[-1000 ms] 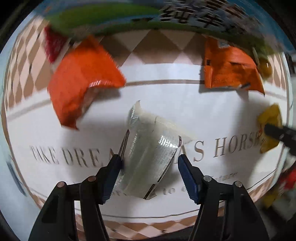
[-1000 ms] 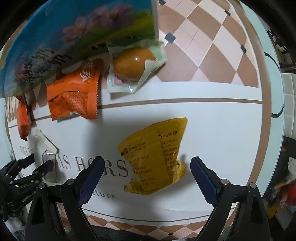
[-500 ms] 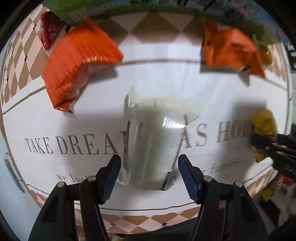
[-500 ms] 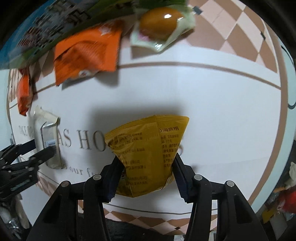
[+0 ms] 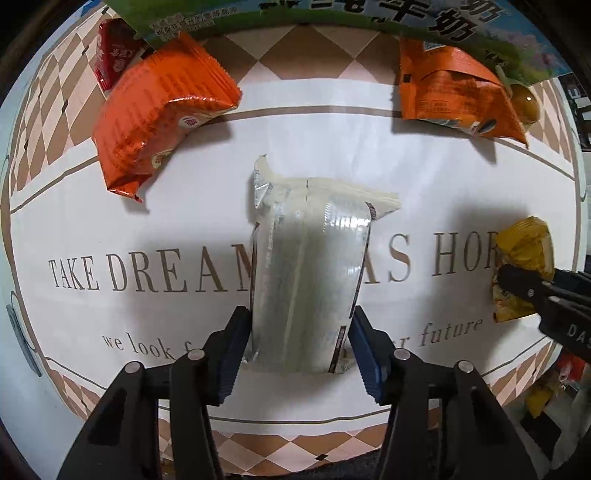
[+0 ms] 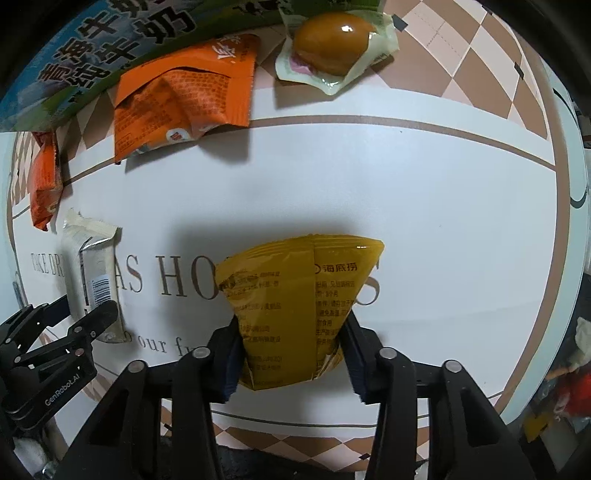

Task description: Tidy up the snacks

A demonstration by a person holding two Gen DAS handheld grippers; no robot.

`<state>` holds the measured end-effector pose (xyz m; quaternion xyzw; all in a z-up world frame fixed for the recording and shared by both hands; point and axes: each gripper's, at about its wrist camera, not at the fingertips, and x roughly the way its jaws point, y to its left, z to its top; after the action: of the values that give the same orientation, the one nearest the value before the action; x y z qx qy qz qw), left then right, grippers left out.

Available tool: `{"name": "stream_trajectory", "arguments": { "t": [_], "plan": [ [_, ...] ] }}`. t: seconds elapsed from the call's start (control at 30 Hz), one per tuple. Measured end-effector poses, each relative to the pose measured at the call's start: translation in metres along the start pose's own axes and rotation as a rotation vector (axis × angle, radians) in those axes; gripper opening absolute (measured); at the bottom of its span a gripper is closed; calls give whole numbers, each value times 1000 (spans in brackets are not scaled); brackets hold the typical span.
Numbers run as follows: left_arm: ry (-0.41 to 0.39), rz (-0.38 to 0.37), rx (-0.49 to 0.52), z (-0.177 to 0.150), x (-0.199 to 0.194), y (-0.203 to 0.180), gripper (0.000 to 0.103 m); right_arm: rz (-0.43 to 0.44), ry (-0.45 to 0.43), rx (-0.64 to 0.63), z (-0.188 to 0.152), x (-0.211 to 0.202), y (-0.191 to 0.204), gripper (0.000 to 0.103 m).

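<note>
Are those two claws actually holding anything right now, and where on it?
Yes. The left gripper has just closed on the silvery-white packet, pinching its near end. The right gripper has just closed on the yellow sachet, also by its near end.

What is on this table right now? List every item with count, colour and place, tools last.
milk carton: 1, blue and green, far edge
red pack: 1, red, far left
orange packets: 2, orange, one far left, one far right
sealed egg: 1, brown in a clear pouch, far right
silver packet: 1, silvery white, centre, between the left tool's pads
yellow packet: 1, yellow, right, between the right tool's pads
tablecloth: 1, white with brown checks
left tool: black, blue pads, closing on the silver packet
right tool: black, closing on the yellow packet
</note>
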<state>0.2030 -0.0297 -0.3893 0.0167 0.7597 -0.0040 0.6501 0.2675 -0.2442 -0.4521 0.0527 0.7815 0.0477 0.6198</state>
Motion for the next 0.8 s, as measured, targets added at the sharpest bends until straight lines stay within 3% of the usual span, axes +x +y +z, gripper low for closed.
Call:
{"name": "stream_trajectory", "arguments": {
  "t": [0.23, 0.43, 0.6, 0.73, 0.8],
  "plan": [
    [-66, -53, -1, -16, -30, -14, 47, 52, -36, -5, -16, -25, 8, 48],
    [-147, -122, 8, -23, -82, -22, 43, 121, -103, 6, -21, -63, 8, 47],
    [-202, -139, 33, -6, -107, -21, 41, 151, -161, 4, -10, -100, 4, 47],
    [-141, -138, 54, 5, -84, -14, 41, 141, -163, 12, 1, -103, -2, 47],
    [-56, -148, 65, 15, -68, -13, 42, 145, -151, 20, 18, -97, -17, 47]
  ]
}}
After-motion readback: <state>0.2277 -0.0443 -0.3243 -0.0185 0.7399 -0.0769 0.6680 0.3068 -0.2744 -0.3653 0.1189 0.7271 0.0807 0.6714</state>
